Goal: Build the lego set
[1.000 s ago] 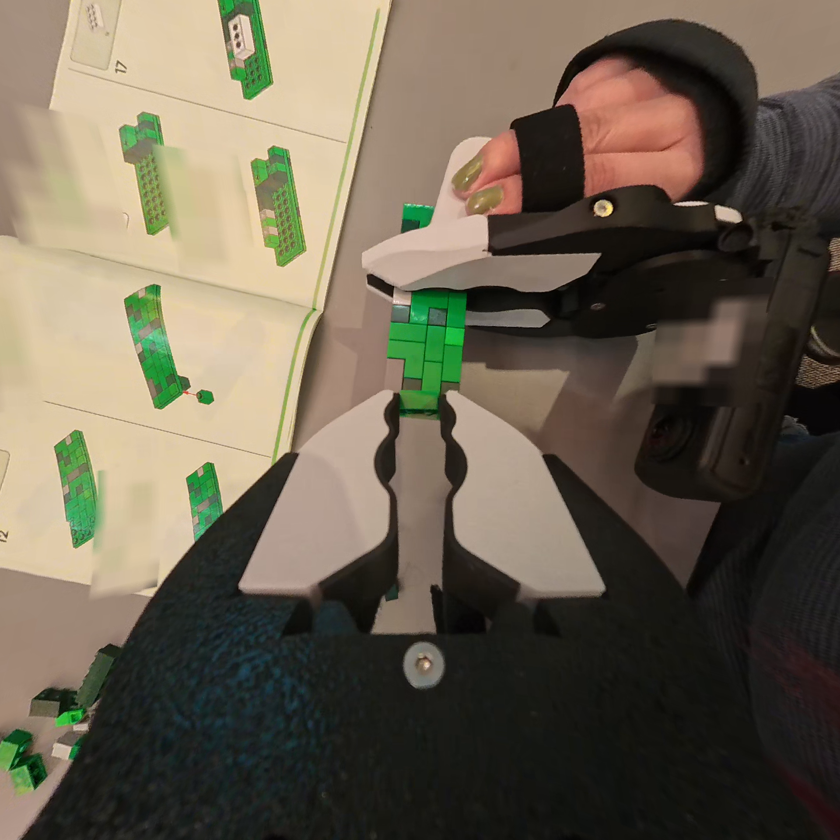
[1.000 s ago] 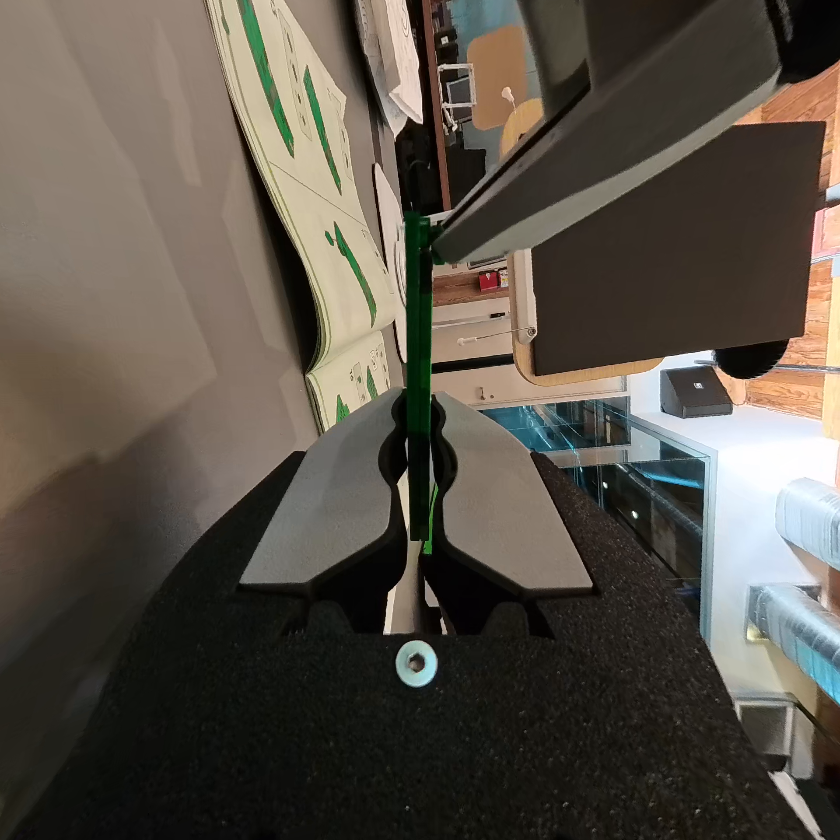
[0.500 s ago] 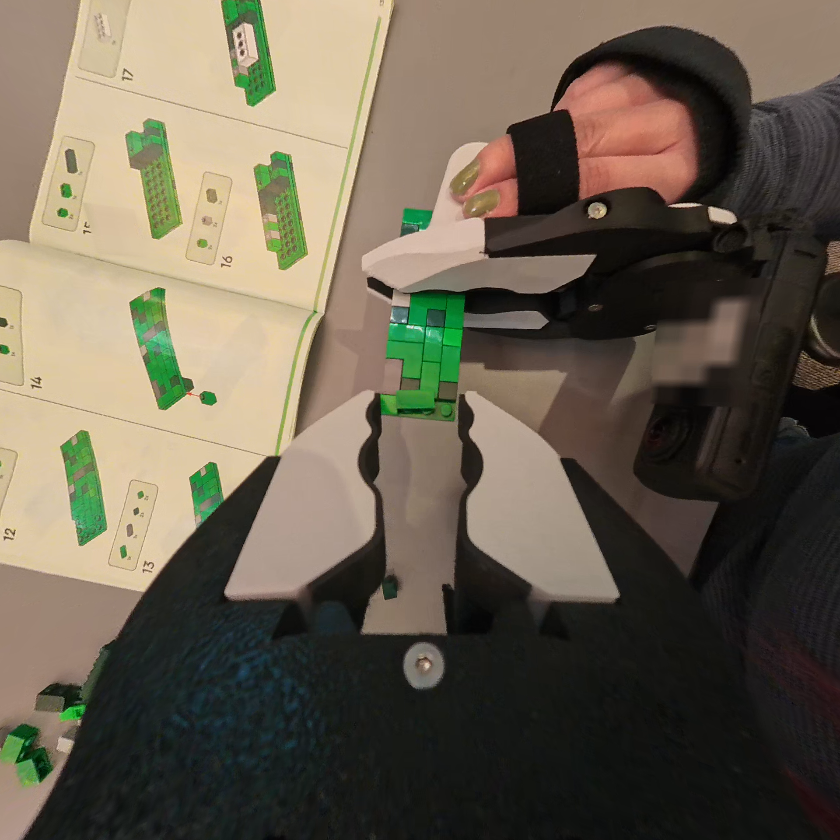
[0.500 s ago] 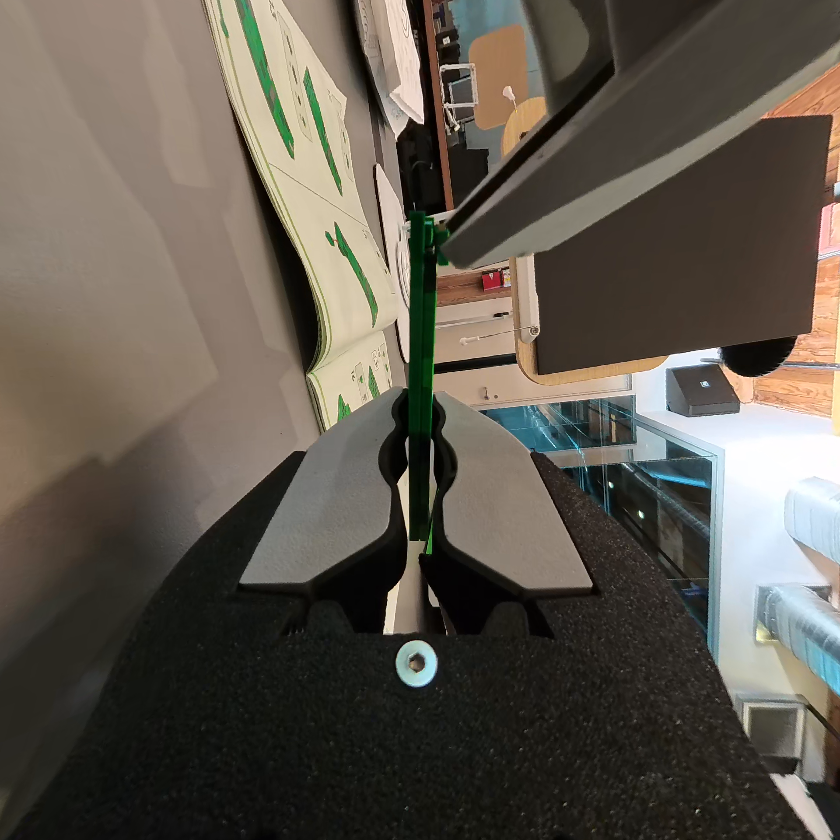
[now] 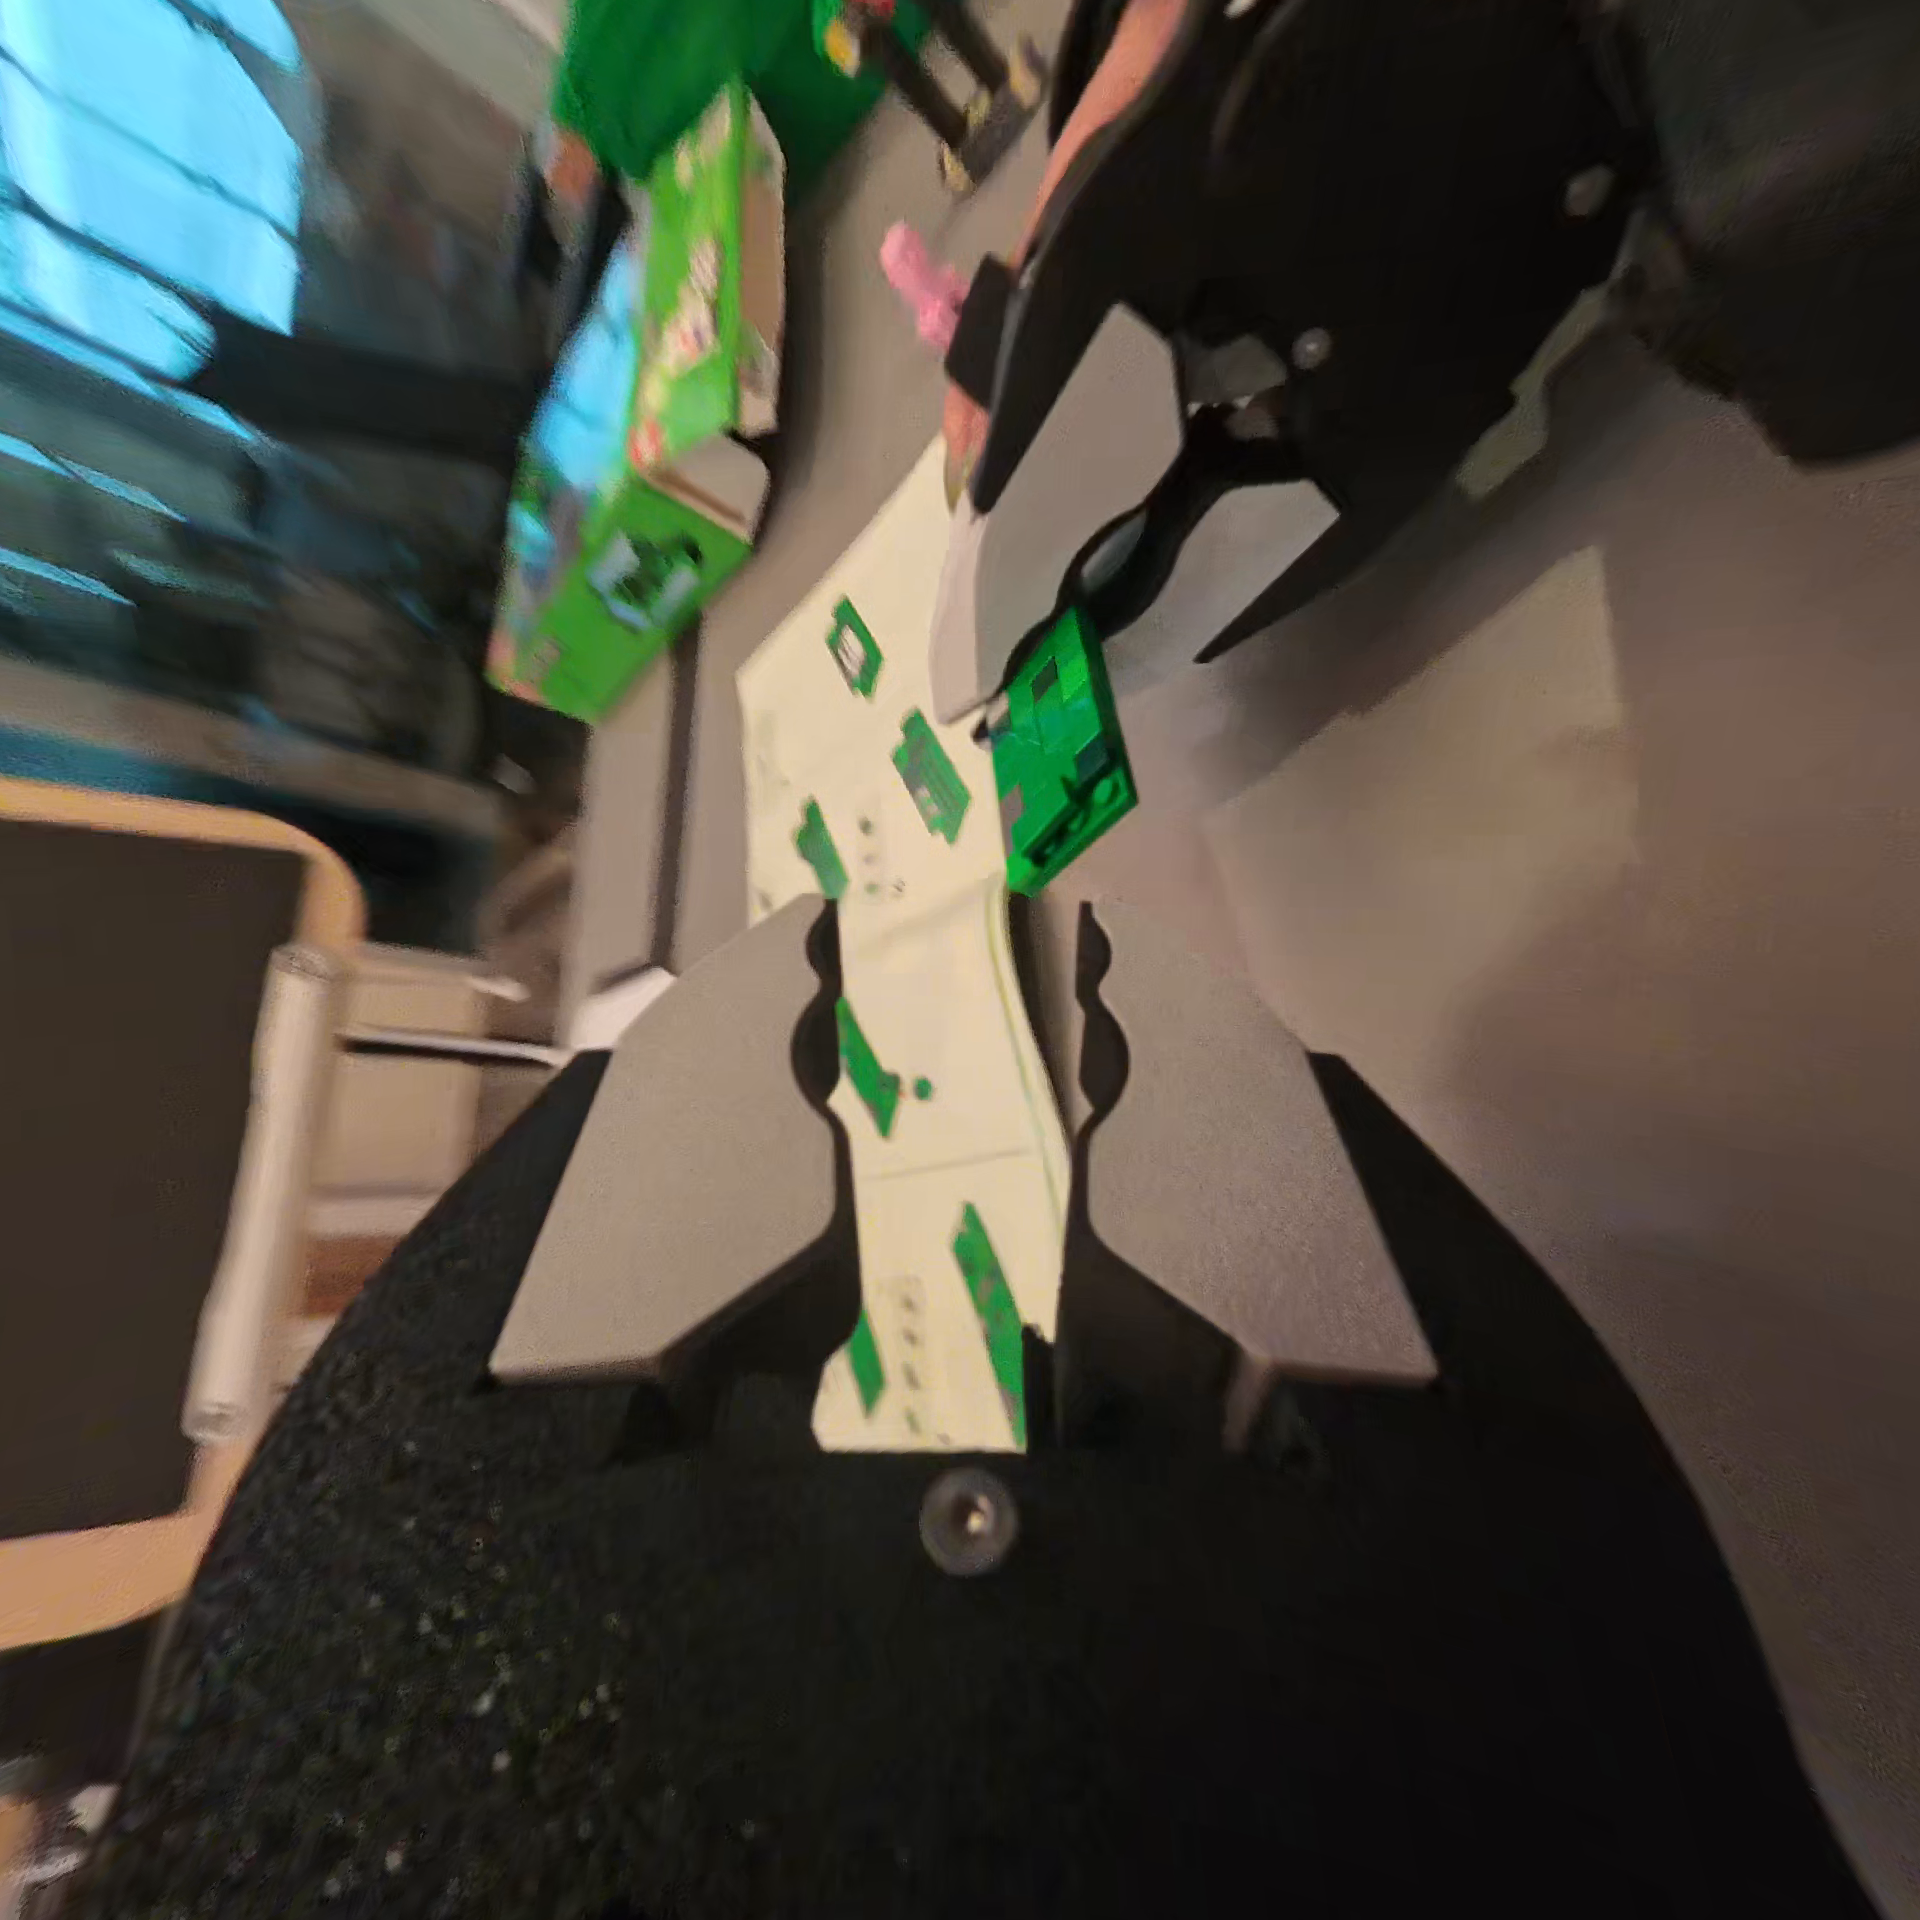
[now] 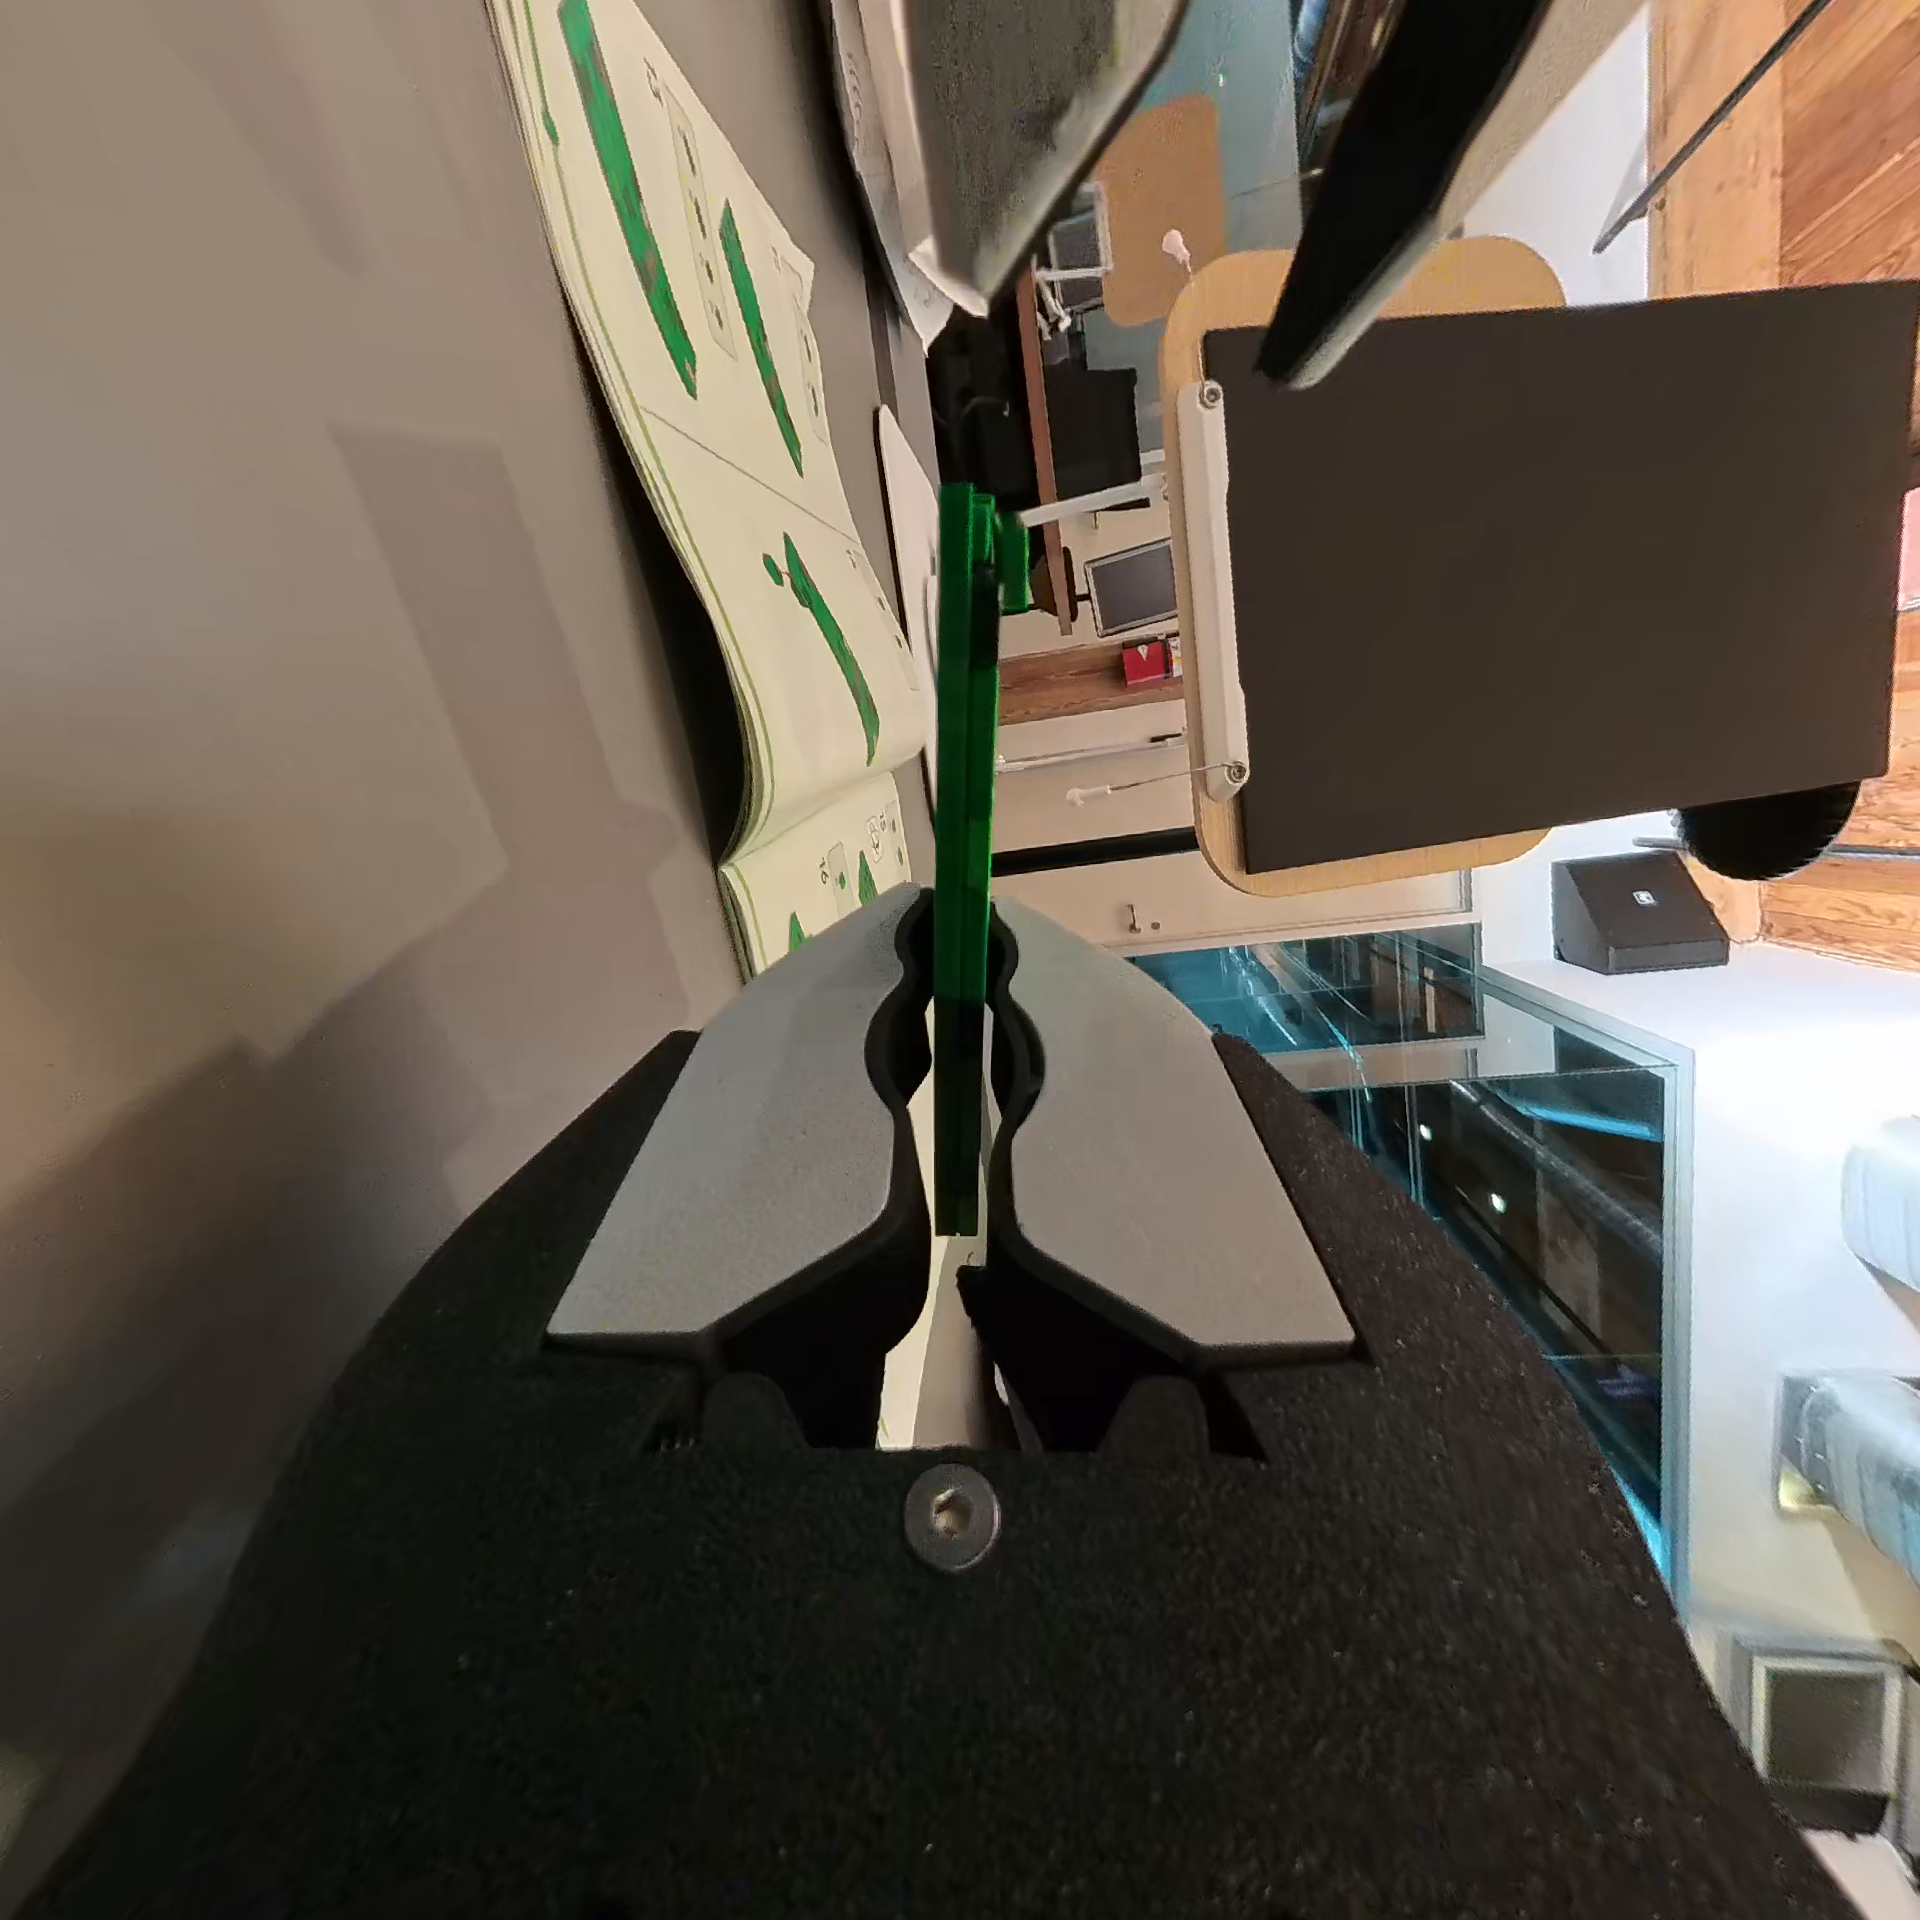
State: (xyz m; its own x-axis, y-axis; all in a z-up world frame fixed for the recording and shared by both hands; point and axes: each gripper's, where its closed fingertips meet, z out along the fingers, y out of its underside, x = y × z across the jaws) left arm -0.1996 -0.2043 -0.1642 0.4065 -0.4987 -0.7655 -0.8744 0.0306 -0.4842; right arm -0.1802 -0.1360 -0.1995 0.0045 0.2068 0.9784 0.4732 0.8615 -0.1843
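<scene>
Released, left claw point(image 5: 951, 914) has swung away, seemingly empty; right claw point(image 6: 956, 925) still clenches green lego panel point(image 6: 961, 831).

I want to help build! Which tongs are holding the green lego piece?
The right tongs, shut on the green lego plate. The left tongs are open and empty.

The left gripper point(image 5: 951, 914) stands with its two grey fingers point(image 5: 717, 1122) spread wide apart and nothing between them. Ahead of their tips and a little to the right, the right gripper point(image 5: 1029, 675) points back toward them, tilted. In its own view the right gripper point(image 6: 961, 925) has its fingers point(image 6: 769, 1143) drawn close together, pressing from both sides on a thin green plate point(image 6: 961, 831) that sticks out past the tips.
</scene>
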